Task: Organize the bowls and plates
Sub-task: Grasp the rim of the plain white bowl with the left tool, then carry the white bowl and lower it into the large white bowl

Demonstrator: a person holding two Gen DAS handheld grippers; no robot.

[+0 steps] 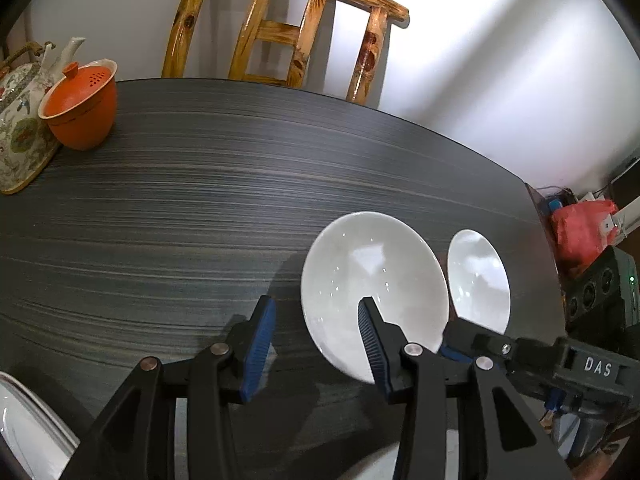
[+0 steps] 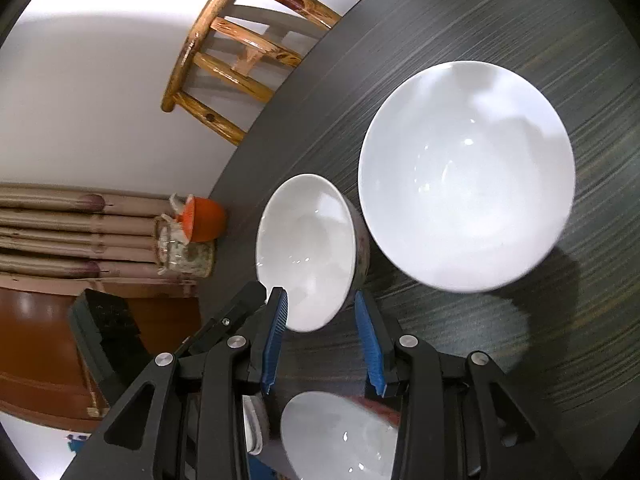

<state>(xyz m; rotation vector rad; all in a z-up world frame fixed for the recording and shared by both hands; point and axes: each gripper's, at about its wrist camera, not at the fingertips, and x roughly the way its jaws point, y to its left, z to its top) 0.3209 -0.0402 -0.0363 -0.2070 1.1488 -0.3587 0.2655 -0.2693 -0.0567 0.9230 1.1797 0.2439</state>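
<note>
Big bowl [image 2: 466, 176] & small bowl [image 2: 306, 250]: both empty.

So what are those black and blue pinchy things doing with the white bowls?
A person is tidying dishes with two tongs. The right tongs are open around the near rim of the small white bowl. The left tongs are open too, one finger over the big white bowl on the dark table. Nothing is gripped yet.
</note>
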